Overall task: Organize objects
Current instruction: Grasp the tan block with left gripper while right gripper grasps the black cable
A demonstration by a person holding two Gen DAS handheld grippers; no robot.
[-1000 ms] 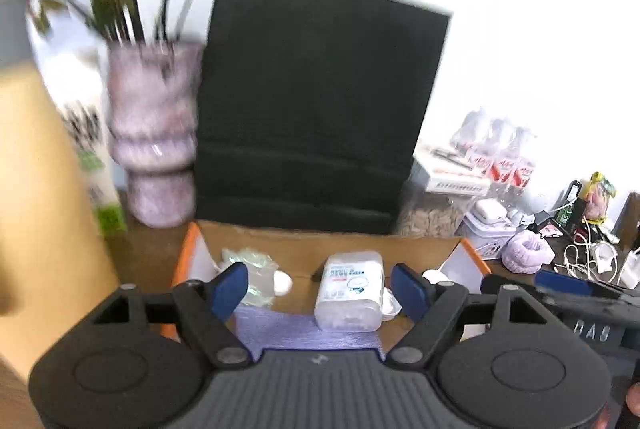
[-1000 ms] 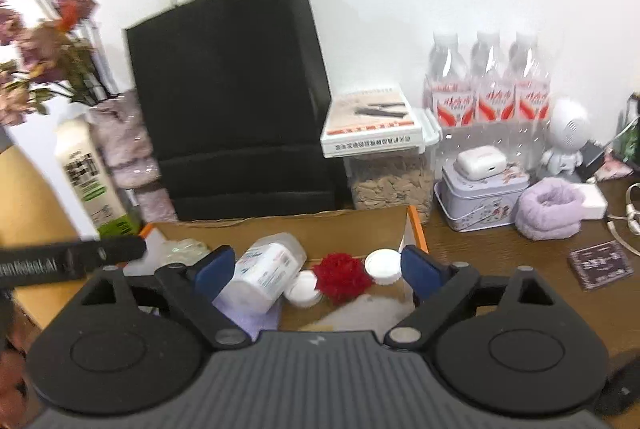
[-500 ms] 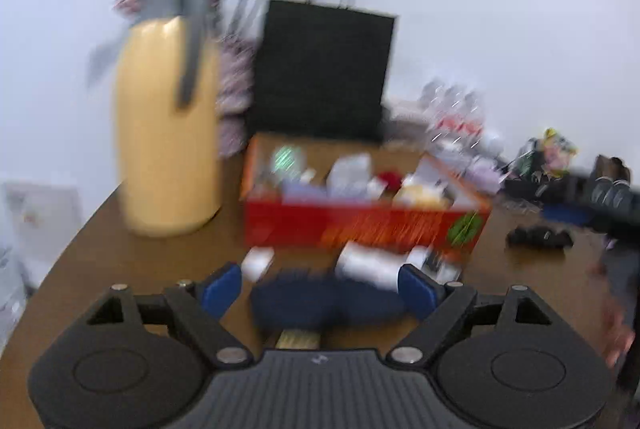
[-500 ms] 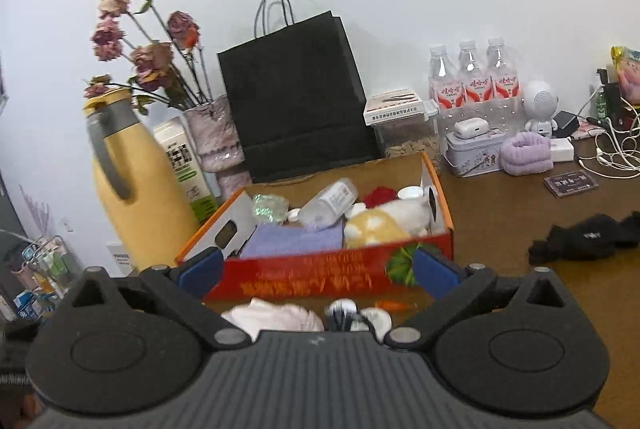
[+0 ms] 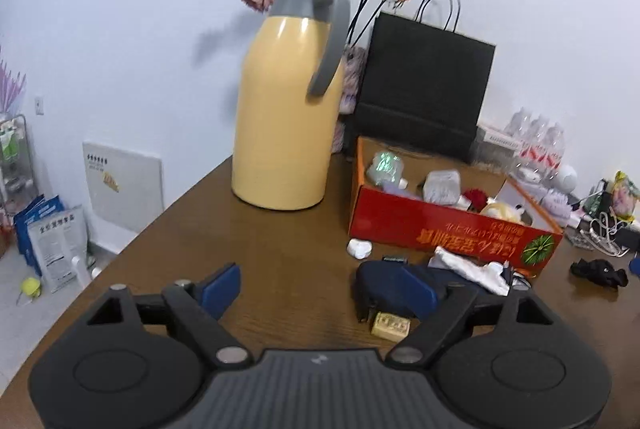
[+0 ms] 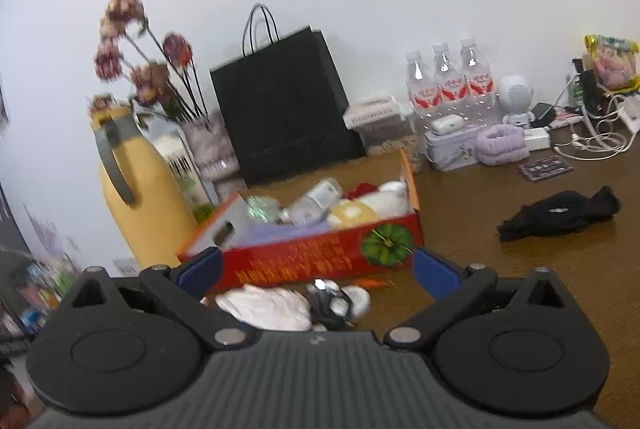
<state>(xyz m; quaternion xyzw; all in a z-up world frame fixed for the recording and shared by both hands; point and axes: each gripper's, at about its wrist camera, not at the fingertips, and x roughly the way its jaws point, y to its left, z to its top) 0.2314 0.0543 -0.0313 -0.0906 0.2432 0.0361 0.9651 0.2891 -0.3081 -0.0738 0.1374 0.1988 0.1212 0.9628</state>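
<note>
Hovering low over the brown desk [image 5: 280,241], the left claw [image 5: 320,289] is spread wide with nothing between its blue pads; bare wood shows in the gap. Just past its right pad lies a dark blue pouch-like thing [image 5: 380,281], with a small gold block [image 5: 391,325] touching its near edge and a crumpled white cloth [image 5: 468,267] beside it. A small white pebble-like item [image 5: 359,248] sits just in front of the red box [image 5: 440,233].

The right claw [image 6: 316,273] is also spread and grips nothing — between its pads, on the desk, lie the white cloth [image 6: 264,307] and a blurred black-and-white tangle [image 6: 332,303], both close to the box's red front wall [image 6: 300,261]. Inside the box are a clear bottle lying on its side [image 6: 316,201], a lavender cloth [image 6: 280,231], a red fluffy item [image 6: 362,191], a yellow and white soft item [image 6: 360,209] and a greenish crumpled wrapper [image 6: 262,207].

A yellow thermos jug [image 5: 288,117] stands upright left of the box, well apart from the left claw. Behind the box stand a black paper bag [image 6: 284,109] and a vase of dried roses [image 6: 208,145]. To the right, a black garment [image 6: 560,215] lies on open wood, apart from the box — farther back are three water bottles [image 6: 448,81], a lilac tin [image 6: 452,147] and a purple scrunchie [image 6: 502,145].
</note>
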